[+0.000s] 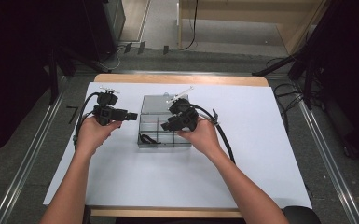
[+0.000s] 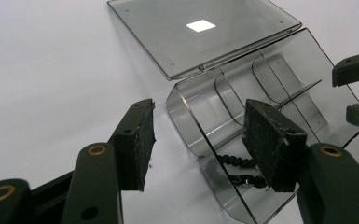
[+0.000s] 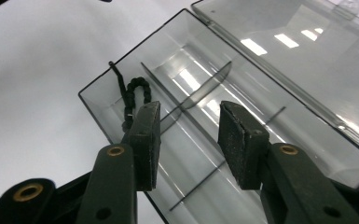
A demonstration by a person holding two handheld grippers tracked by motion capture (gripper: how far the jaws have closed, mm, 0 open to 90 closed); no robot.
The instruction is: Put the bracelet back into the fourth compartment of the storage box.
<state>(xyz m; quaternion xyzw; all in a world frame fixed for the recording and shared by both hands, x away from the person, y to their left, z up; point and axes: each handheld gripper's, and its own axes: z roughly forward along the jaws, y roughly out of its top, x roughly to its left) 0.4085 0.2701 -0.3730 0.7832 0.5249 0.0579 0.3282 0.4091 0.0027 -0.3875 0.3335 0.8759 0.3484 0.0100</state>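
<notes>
Between the right gripper [image 3: 186, 140] pads, spread wide and empty, sits the clear box [image 3: 242, 154], lid open; black bead string [image 3: 133, 95] lies just past its left pad. Left gripper [image 2: 205, 144] also open, beside box. Prob. reaching for beads (nothing pinched yet); next: shift over, close.

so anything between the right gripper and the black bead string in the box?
Nothing visible. The lid lies open and flat, and the bead string sits uncovered in an end compartment of the clear box. The right gripper hovers open above a neighbouring compartment.
</notes>
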